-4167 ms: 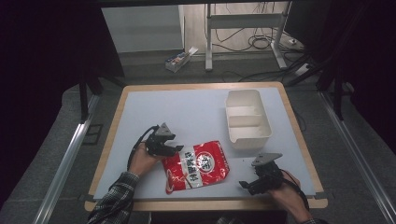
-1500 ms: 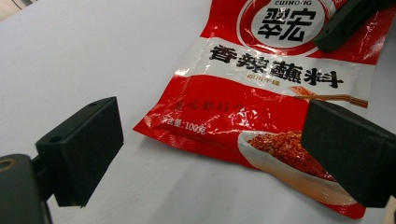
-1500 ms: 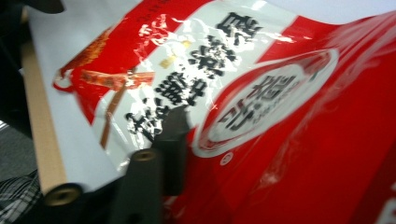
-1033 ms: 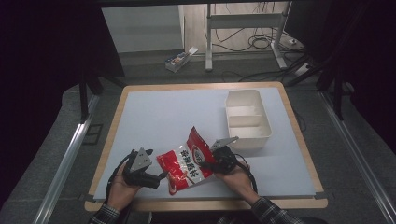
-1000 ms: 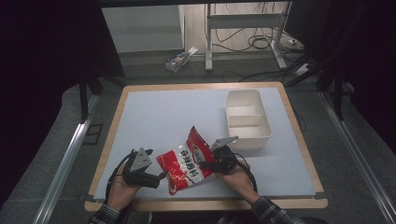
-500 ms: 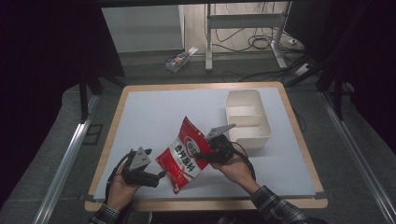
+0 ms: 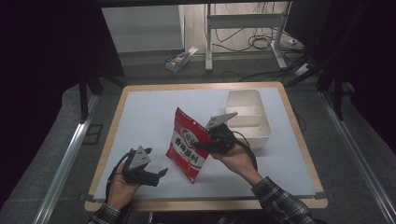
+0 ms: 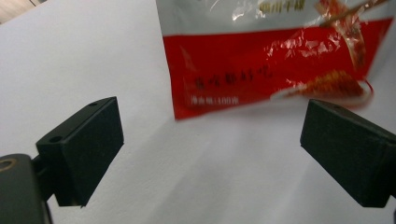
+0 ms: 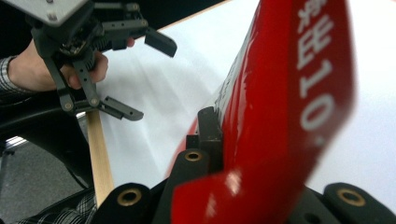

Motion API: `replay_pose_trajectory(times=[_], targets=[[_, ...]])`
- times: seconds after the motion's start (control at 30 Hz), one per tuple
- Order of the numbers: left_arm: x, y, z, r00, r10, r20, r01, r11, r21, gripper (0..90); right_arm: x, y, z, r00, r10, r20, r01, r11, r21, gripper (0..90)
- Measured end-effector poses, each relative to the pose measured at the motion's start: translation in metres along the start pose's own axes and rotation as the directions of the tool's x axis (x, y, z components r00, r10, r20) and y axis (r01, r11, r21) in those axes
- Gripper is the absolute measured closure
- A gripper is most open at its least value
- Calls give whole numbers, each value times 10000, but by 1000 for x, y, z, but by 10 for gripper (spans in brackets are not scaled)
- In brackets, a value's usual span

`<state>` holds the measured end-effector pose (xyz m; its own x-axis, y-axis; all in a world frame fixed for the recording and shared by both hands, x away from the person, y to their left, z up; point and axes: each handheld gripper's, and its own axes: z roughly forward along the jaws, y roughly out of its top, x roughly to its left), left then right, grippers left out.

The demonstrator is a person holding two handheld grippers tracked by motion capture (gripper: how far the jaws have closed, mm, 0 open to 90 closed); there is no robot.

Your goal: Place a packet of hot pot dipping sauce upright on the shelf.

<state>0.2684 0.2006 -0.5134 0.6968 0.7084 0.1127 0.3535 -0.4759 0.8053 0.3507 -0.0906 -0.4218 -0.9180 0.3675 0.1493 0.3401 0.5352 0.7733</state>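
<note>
White desk (image 7: pixel 144 116) carries both grippers: the right gripper (image 7: pixel 205 142) pinches a red snack bag (image 7: pixel 189 147) upright mid-desk; the left gripper (image 7: pixel 156 173), jaws spread wide and empty, sits near the front-left corner, just beside the bag.

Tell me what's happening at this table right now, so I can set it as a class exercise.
A person works at a white table with a gripper in each hand. The right gripper is clamped on a red snack bag, holding it up off the table, tilted. The left gripper sits open near the front edge, pointed toward the bag and holding nothing. A white divided container sits to the right, empty as far as can be seen.
</note>
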Motion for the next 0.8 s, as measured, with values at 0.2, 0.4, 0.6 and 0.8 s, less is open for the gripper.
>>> replay_pose_trajectory(times=[0.2,0.4,0.6,0.8], targets=[[0,0,2,9997,-116,220,112,9998,145,55,-6,9,-10,9995,-118,296,122,9998,-162,894],[1,0,4,9986,-263,449,251,9993,275,47,-17,17,-19,9969,-141,777,167,9993,-340,894],[1,-1,6,9985,-347,429,325,9981,516,46,-30,24,-30,9940,-135,1090,196,9983,-555,894],[1,-1,6,9984,-355,439,331,9980,537,47,-39,34,-37,9920,-147,1252,239,9971,-724,893]])
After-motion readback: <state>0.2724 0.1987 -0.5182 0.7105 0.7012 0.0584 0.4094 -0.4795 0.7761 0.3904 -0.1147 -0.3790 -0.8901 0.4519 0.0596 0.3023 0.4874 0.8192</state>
